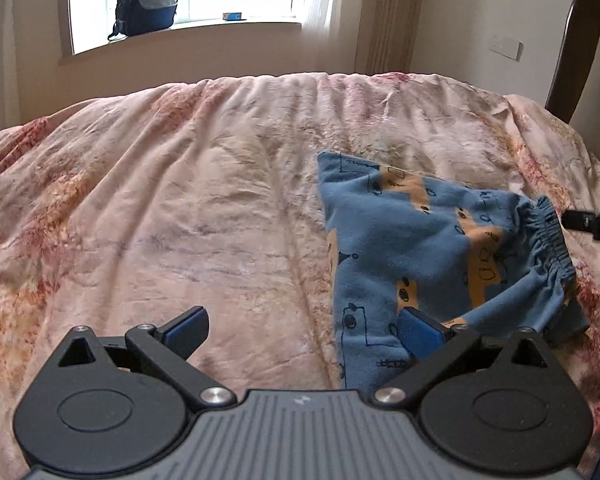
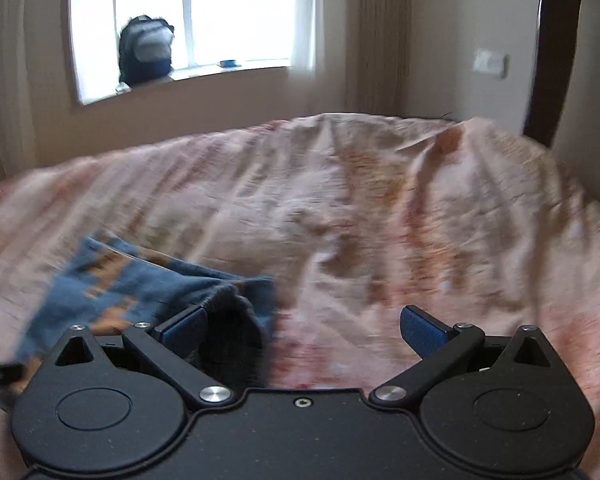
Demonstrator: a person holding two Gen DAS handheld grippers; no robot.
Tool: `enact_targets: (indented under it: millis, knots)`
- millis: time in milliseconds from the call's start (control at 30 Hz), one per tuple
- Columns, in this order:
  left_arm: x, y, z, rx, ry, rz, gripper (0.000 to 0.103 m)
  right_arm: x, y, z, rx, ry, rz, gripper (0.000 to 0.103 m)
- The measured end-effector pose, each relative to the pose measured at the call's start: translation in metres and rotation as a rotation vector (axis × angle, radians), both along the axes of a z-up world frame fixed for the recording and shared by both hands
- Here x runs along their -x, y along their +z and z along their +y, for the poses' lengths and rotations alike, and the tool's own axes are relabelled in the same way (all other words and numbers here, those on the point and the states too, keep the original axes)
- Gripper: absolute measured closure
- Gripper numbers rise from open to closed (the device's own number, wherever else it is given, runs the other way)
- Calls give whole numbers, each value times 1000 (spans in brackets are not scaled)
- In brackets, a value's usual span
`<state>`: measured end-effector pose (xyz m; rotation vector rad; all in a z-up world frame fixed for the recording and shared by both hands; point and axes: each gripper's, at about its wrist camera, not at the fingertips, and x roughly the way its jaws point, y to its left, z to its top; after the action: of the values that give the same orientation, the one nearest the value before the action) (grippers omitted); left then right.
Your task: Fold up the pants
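Small blue pants [image 1: 428,248] with an orange and black print lie folded on the pink bedspread [image 1: 180,208], elastic waistband [image 1: 548,236] to the right. My left gripper [image 1: 304,332] is open wide just left of the pants, its right pad [image 1: 418,330] over their near edge and nothing between the pads. The right gripper's tip [image 1: 592,222] shows at the far right beside the waistband. In the blurred right wrist view the pants [image 2: 140,288] lie at lower left. My right gripper [image 2: 304,332] stands open there, its left pad [image 2: 184,330] over the waistband opening, not gripping it.
The wrinkled bedspread [image 2: 380,220] fills both views. A dark backpack [image 1: 148,0] and a small blue box [image 1: 232,16] sit on the window sill beyond the bed. A dark wooden chair back [image 1: 580,48] stands at the right by the wall.
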<state>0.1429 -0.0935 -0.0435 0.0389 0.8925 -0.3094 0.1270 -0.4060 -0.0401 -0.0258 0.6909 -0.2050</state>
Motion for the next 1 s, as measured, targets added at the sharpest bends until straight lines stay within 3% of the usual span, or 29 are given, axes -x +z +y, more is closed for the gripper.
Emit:
enact_targets:
  millis: [100,233,300,400,500,633,800,900,1000]
  knots:
    - [-1,-1,0,5,2,5,0,-2,-4,0,110,-76,20,0]
    - [-3,-4,0,10,1,13,0,2,0,11,-33,67,-44,0]
    - [-3,-5,1,15,3,20,0,0,-3,27,-44,159,-38,0]
    - [-4,-7,3,26,11,34,1,-9,-18,51,32,237,63,1]
    - [-4,-8,4,29,10,47,1,-14,-36,54,135,245,210,1]
    - [-2,-8,4,16,4,53,1,-12,-30,7,-101,156,257,0]
    - [1,2,6,18,15,32,0,-1,-22,-27,-285,50,206,0]
    - [4,10,5,44,11,-44,0,3,-12,-27,-250,-1,103,0]
    - [1,7,-3,36,-22,-37,0,-6,-10,-13,-221,81,-1,0]
